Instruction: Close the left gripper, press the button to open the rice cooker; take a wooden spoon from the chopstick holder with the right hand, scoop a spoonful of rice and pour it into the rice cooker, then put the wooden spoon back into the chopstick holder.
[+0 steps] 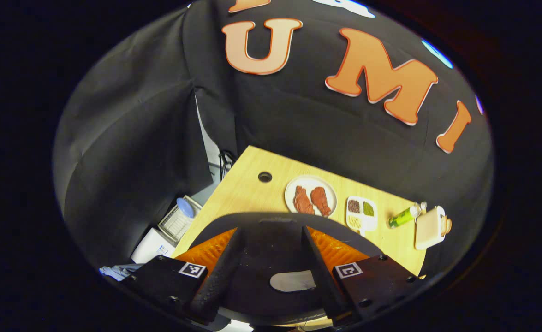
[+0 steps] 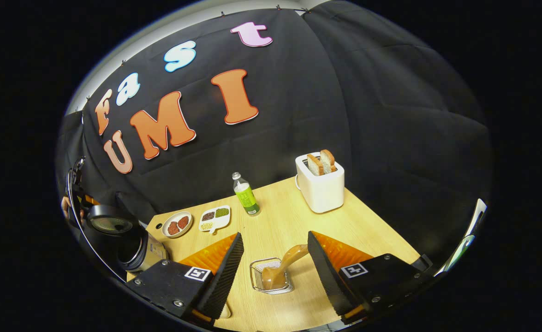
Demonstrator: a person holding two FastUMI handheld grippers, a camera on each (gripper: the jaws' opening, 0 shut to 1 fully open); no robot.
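Hovering wide-jawed, right gripper [image 2: 274,265] frames wooden spoon [image 2: 283,266] — left gripper [image 1: 271,263], wide-jawed, over rice cooker [image 1: 271,251].

wall: black cloth [image 2: 354,92], 12 o'clock | furn: light wood table [image 2: 289,221] w/ round hole [image 1: 265,176] | light: bright on tabletop
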